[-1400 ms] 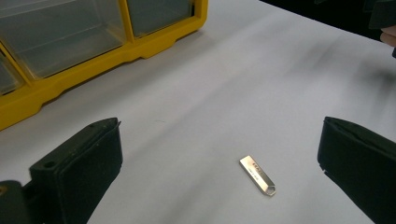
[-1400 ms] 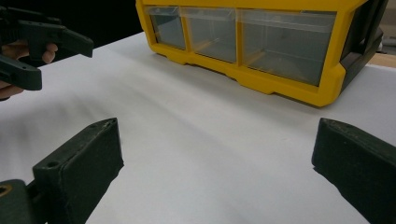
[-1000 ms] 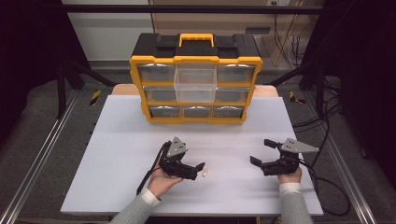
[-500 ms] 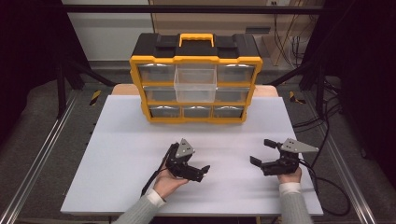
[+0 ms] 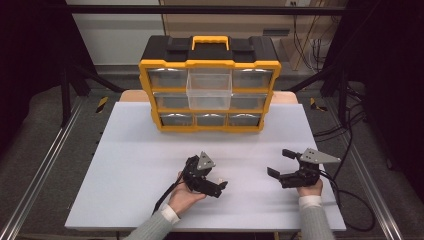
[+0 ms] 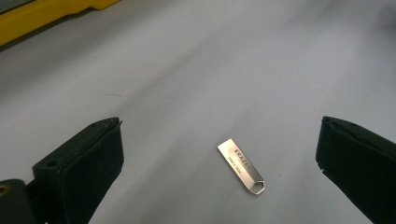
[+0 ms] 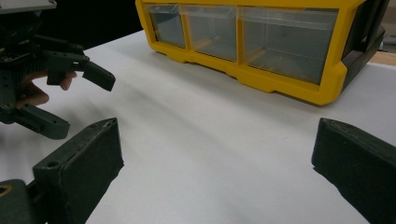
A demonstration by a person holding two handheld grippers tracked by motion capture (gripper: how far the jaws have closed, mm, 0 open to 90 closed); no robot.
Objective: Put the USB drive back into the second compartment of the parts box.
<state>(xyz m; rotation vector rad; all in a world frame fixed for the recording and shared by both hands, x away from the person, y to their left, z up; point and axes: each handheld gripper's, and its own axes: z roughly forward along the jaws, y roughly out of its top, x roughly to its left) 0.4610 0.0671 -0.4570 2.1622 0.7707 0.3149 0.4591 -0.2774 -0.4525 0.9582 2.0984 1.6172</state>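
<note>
Pictured on a white desk [image 5: 130, 150]: a yellow-and-black drawer organizer [image 5: 209, 82] standing at the far edge, its top-middle clear drawer [image 5: 209, 89] pulled out. Nearer than the organizer, two hand-held tools, the left tool [image 5: 215, 185] tipped down over the desk in front of the cabinet's middle with jaws spread wide, the right tool [image 5: 280, 162] off toward its right end, likewise open and empty. Lying flat between the left tool's jaws, touching neither: a small silver USB stick [image 6: 240, 165], well short of the organizer.
</note>
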